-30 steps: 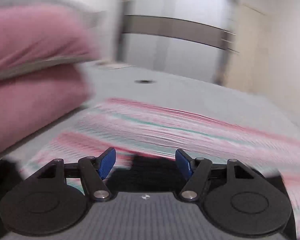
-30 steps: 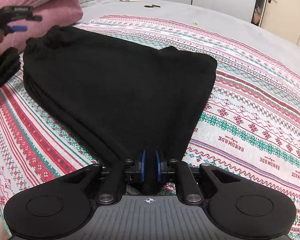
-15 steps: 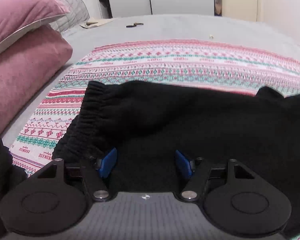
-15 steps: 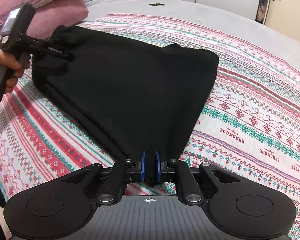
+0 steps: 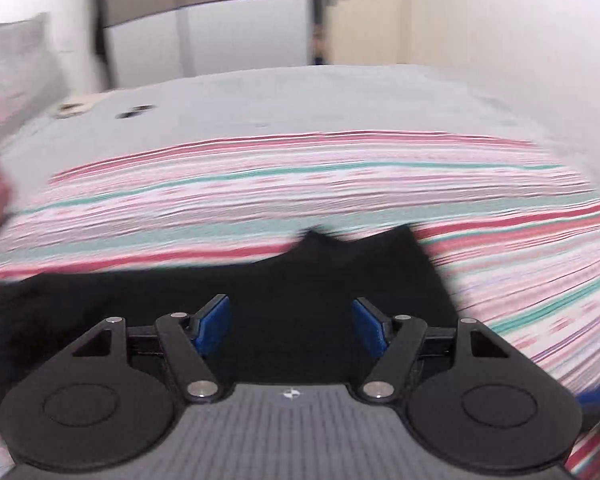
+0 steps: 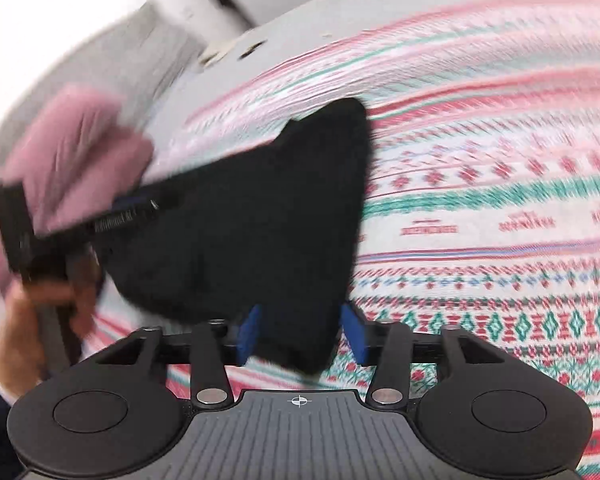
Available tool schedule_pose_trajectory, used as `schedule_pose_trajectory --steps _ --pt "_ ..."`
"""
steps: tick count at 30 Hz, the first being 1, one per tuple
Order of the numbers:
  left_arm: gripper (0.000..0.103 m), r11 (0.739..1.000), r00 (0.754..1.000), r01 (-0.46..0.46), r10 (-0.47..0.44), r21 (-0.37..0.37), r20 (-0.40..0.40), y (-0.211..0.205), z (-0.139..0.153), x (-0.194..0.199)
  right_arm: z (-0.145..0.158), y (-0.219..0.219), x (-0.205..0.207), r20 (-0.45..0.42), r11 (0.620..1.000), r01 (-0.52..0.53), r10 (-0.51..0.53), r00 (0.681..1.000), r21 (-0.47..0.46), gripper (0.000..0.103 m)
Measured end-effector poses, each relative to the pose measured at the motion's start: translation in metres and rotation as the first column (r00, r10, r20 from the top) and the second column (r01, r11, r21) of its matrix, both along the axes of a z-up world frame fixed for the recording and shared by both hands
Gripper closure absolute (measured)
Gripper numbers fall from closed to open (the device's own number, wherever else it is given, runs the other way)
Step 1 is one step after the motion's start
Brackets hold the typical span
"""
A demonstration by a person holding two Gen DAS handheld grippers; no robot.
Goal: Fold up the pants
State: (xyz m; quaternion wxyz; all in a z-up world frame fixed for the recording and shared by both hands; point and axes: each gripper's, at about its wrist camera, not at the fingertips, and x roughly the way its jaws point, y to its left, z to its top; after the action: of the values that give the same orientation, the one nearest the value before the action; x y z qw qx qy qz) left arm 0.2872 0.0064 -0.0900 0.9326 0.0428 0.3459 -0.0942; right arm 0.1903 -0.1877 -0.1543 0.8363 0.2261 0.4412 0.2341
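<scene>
Now the black pants [image 6: 260, 216] lie folded on the striped blanket [image 6: 500, 208]. Both grippers are let go, fingers wide apart. One end of the pants sits between the right gripper's [image 6: 300, 336] fingers. The left gripper [image 5: 291, 328] hangs over the pants [image 5: 260, 292].

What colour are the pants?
Plain black pants, no pattern visible; clearest in the right wrist view.

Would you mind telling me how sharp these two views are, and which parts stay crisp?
Left wrist view: the patterned bedspread smears into horizontal streaks, the black pants have soft edges, and only the left gripper is crisp. Right wrist view: similar motion blur, worst at the pink pillow; the right gripper stays sharp.
</scene>
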Motion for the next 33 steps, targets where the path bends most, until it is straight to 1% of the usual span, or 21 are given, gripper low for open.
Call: schedule_pose_trajectory --steps 2,5,6,8,9,10,11,12,13,14,15,17,19,21,22,23,25,26,27,30,33 --pt "0.006 0.997 0.997 0.078 -0.079 -0.006 -0.017 -0.038 -0.003 0.02 -0.009 -0.009 0.005 -0.053 0.996 0.032 -0.028 0.998 0.084 0.056" --pt "0.008 0.992 0.984 0.127 -0.122 0.026 -0.127 -0.093 -0.019 0.056 -0.025 -0.007 0.008 -0.127 0.989 0.052 -0.034 0.991 0.14 0.056" --pt "0.008 0.99 0.981 0.133 -0.124 0.053 -0.148 -0.108 -0.025 0.067 -0.03 -0.005 0.009 -0.145 0.989 0.056 -0.035 0.989 0.139 0.056" --pt "0.008 0.983 0.985 0.111 -0.089 0.146 -0.147 -0.129 -0.034 0.081 -0.038 -0.004 0.009 -0.166 0.989 0.069 -0.046 0.985 0.134 0.057" --pt "0.008 0.979 0.985 0.108 -0.083 0.174 -0.148 -0.134 -0.039 0.085 -0.041 -0.005 0.008 -0.17 0.987 0.075 -0.051 0.984 0.14 0.058" --pt "0.008 0.972 0.984 0.114 -0.082 0.206 -0.158 -0.141 -0.044 0.09 -0.043 -0.006 0.008 -0.173 0.985 0.08 -0.053 0.984 0.15 0.058" --pt "0.009 0.958 0.981 0.122 -0.077 0.259 -0.177 -0.148 -0.051 0.094 -0.045 -0.008 0.007 -0.175 0.983 0.084 -0.055 0.983 0.163 0.058" --pt "0.013 0.942 0.981 0.122 -0.068 0.313 -0.179 -0.152 -0.057 0.096 -0.045 -0.01 0.006 -0.18 0.981 0.086 -0.055 0.982 0.172 0.058" --pt "0.026 0.922 0.984 0.115 -0.056 0.369 -0.168 -0.155 -0.061 0.096 -0.046 -0.012 0.004 -0.183 0.98 0.088 -0.055 0.982 0.178 0.058" --pt "0.035 0.905 0.986 0.114 -0.053 0.409 -0.157 -0.155 -0.066 0.096 -0.046 -0.013 0.003 -0.184 0.979 0.09 -0.055 0.981 0.182 0.058" --pt "0.04 0.913 0.986 0.114 -0.056 0.391 -0.157 -0.152 -0.066 0.097 -0.047 -0.013 0.002 -0.186 0.978 0.091 -0.056 0.981 0.186 0.057" --pt "0.054 0.95 0.985 0.08 -0.028 0.302 -0.172 -0.139 -0.057 0.101 -0.047 -0.013 0.001 -0.186 0.978 0.084 -0.048 0.981 0.193 0.057" --pt "0.055 0.973 0.986 0.055 -0.016 0.226 -0.168 -0.123 -0.045 0.102 -0.048 -0.018 0.001 -0.187 0.976 0.083 -0.045 0.981 0.2 0.057" --pt "0.056 0.988 0.988 0.035 -0.011 0.152 -0.155 -0.105 -0.029 0.1 -0.049 -0.022 0.001 -0.187 0.973 0.089 -0.048 0.981 0.214 0.057" --pt "0.057 0.992 0.989 0.027 -0.008 0.125 -0.148 -0.099 -0.021 0.099 -0.049 -0.024 0.0 -0.188 0.97 0.097 -0.056 0.981 0.221 0.056" --pt "0.057 0.995 0.99 0.018 -0.004 0.096 -0.141 -0.087 -0.011 0.099 -0.049 -0.028 0.001 -0.187 0.967 0.106 -0.063 0.98 0.231 0.051" --pt "0.057 0.999 0.992 0.008 -0.002 0.048 -0.126 -0.069 0.006 0.096 -0.048 -0.032 0.002 -0.176 0.959 0.121 -0.076 0.981 0.256 0.04" --pt "0.057 1.0 0.993 0.004 0.0 0.028 -0.121 -0.061 0.013 0.095 -0.045 -0.033 0.002 -0.162 0.959 0.116 -0.076 0.984 0.259 0.032" --pt "0.057 1.0 0.993 0.0 0.002 0.014 -0.118 -0.059 0.019 0.091 -0.043 -0.031 0.003 -0.14 0.961 0.108 -0.073 0.987 0.257 0.026" --pt "0.057 1.0 0.993 -0.008 0.005 -0.023 -0.116 -0.045 0.029 0.087 -0.041 -0.018 0.008 -0.075 0.957 0.096 -0.078 0.994 0.273 0.026" --pt "0.057 1.0 0.994 -0.016 0.013 -0.02 -0.104 -0.045 0.033 0.081 -0.048 -0.003 0.015 -0.078 0.938 0.095 -0.074 0.994 0.334 0.026"
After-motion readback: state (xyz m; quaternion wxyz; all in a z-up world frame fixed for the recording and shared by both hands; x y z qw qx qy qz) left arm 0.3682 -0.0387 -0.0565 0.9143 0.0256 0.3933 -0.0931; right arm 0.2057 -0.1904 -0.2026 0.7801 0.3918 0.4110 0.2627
